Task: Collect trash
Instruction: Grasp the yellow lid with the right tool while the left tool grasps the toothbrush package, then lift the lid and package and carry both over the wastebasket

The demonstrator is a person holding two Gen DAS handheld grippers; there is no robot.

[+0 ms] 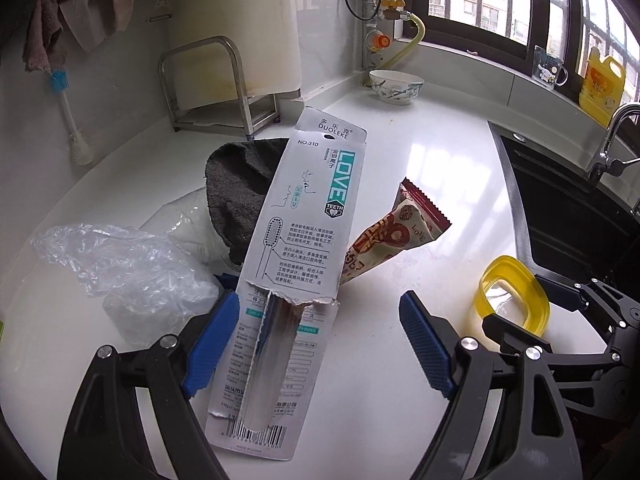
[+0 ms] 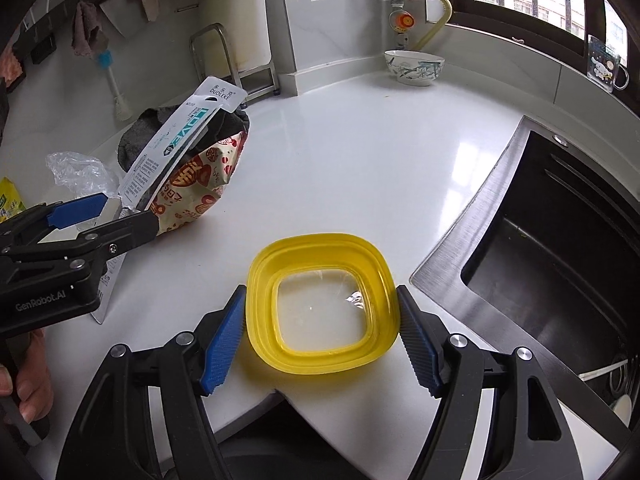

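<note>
A torn silver toothbrush card point(image 1: 308, 216) leans up on a red-and-cream snack wrapper point(image 1: 384, 236) and a grey cloth point(image 1: 236, 192). Its lower end lies between the wide jaws of my left gripper point(image 1: 320, 300), close against the left pad, with the right pad well clear. Seen from the right wrist, the card point(image 2: 176, 140) slants up out of the left gripper point(image 2: 128, 210) above the wrapper point(image 2: 196, 188). My right gripper point(image 2: 320, 292) has both pads against the rim of a yellow clear-bottomed container point(image 2: 320, 248) near the counter's front edge. The left wrist view shows that container point(image 1: 512, 276) too.
Crumpled clear plastic point(image 1: 120, 264) lies left of the cloth. A black sink point(image 2: 560, 260) with a faucet point(image 1: 616, 136) bounds the white counter point(image 2: 340, 152) on the right. A patterned bowl point(image 2: 414, 68) and a metal rack point(image 1: 224, 84) stand at the back.
</note>
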